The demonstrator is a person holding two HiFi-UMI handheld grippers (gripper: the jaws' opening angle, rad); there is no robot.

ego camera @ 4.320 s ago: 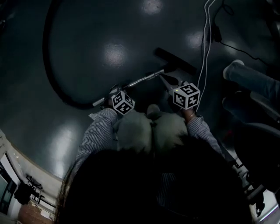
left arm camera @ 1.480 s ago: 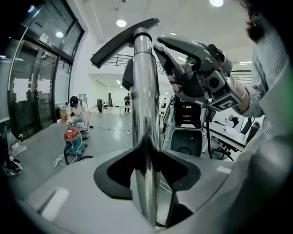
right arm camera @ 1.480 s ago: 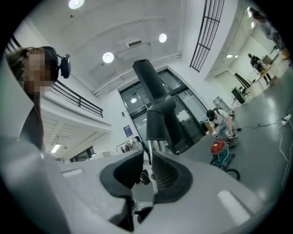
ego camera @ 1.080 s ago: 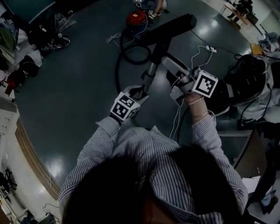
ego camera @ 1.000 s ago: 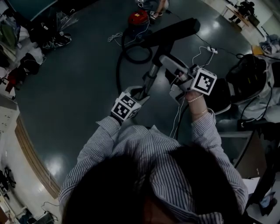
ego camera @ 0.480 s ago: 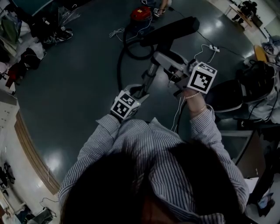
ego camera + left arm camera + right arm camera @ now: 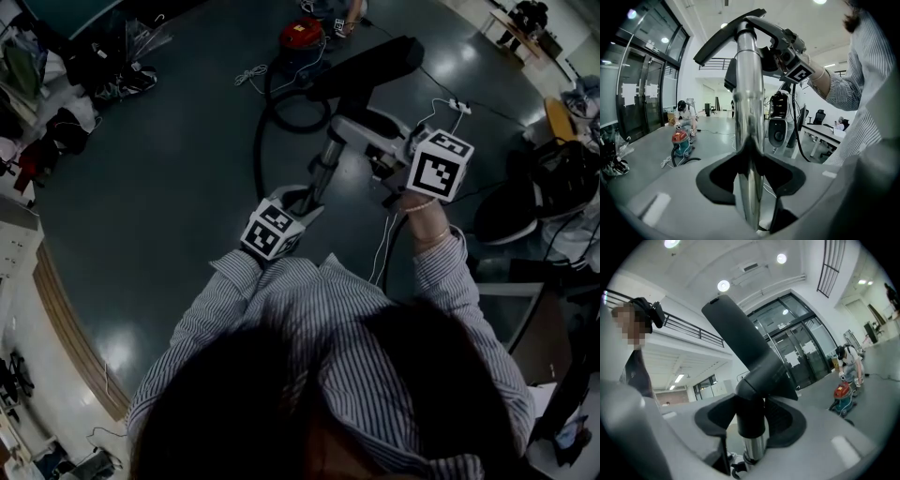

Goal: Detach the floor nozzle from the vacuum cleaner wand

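- Floor nozzle (image 7: 370, 66) sits raised at the far end of the chrome wand (image 7: 323, 167), whose long axis runs away from the person.
- Right hand-held gripper (image 7: 349, 127), nearer, has just been closing and now clenches its black neck; left hand-held gripper (image 7: 302, 199) clamps the wand below.
- No legible writing.

The head view was dim, with pale glare on the dark floor (image 7: 169, 187) at lower left and upper right. Both gripper views were bright under ceiling lights (image 7: 723, 285), bowed by fisheye distortion, corners black.
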